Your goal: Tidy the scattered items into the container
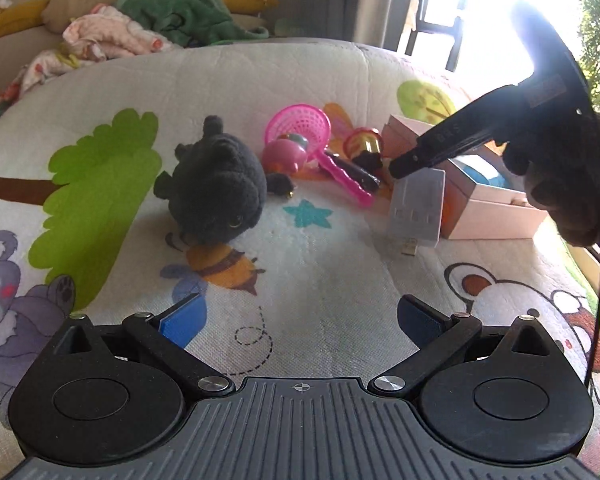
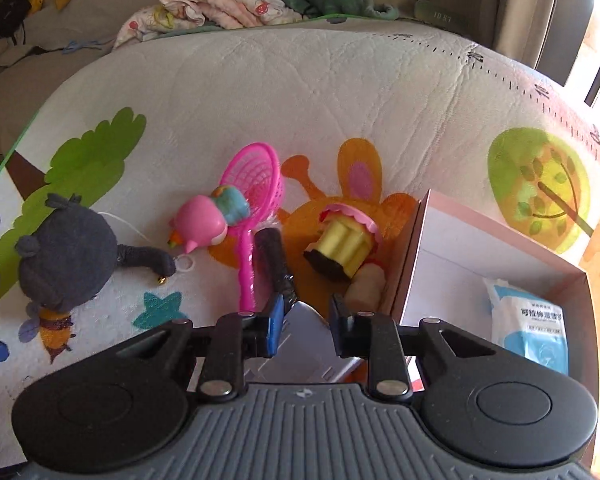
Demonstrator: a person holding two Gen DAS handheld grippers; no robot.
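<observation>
On the play mat (image 2: 300, 92) beside the pink box (image 2: 496, 236): right gripper (image 2: 304, 320) pinching a grey charger (image 1: 418, 208), not yet boxed. Left gripper (image 1: 300, 316) spread, empty. Inside so far, one wipes packet (image 2: 528, 328); plush cat (image 1: 220, 184), pink net (image 2: 256, 196), doll (image 2: 208, 220), cupcake toy (image 2: 340, 244) left outside.

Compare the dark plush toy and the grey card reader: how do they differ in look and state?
The plush toy is round, fuzzy and dark; the card reader is flat, boxy and pale grey. The plush toy lies free on the mat, touched by neither tool; the card reader sits between the fingers of the right tool, beside the pink box. Both are outside the box.
</observation>
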